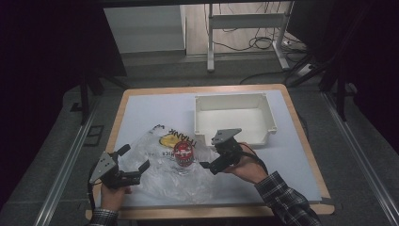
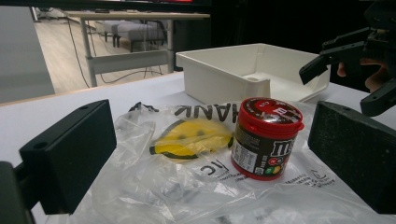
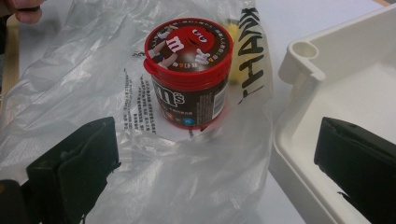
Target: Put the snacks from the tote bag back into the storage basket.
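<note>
A brown candy tub with a red lid (image 1: 183,155) stands upright on a clear plastic bag (image 1: 155,176) printed with a yellow smiley and black lettering. My left gripper (image 1: 135,158) is open at the bag's left side, its jaws pointing toward the tub (image 2: 264,137) with nothing between them. My right gripper (image 1: 212,156) is open just right of the tub, apart from it. In the right gripper view the tub (image 3: 187,70) stands ahead of the open gripper (image 3: 217,168), over the crumpled bag (image 3: 70,84).
A white rectangular bin (image 1: 207,120) sits behind the bag, its corner (image 3: 303,60) close to my right gripper's right jaw. The white mat (image 1: 291,160) lies on a wooden table. Table legs and cables stand on the floor beyond.
</note>
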A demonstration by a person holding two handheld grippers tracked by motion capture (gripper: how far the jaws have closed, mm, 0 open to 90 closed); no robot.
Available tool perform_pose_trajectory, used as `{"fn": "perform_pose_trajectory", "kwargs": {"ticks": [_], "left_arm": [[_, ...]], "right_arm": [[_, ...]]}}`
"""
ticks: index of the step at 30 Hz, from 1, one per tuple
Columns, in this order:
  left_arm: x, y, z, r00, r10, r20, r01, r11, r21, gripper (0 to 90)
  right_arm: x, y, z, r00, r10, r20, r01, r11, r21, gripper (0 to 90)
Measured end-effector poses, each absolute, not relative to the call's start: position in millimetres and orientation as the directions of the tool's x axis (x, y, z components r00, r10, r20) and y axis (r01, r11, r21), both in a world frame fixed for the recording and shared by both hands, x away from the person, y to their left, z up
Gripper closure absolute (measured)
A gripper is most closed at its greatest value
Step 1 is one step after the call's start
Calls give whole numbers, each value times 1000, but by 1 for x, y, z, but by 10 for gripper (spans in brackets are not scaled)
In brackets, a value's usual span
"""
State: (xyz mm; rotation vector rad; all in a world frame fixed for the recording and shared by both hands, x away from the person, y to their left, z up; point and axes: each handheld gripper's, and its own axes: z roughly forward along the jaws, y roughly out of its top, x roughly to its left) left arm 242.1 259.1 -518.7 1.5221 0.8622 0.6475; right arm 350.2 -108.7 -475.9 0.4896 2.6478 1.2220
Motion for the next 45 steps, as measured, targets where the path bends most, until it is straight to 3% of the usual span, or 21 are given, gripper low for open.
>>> {"fn": "perform_pose_trajectory", "kwargs": {"ticks": [28, 45], "left_arm": [[242, 261, -518, 570, 818, -81, 151, -8, 988, 12], [242, 260, -518, 567, 821, -65, 149, -25, 989, 15]], "right_arm": [[362, -63, -483, -949, 315, -3, 225, 683, 695, 8], [373, -38, -486, -965, 264, -14, 197, 755, 625, 80]]}}
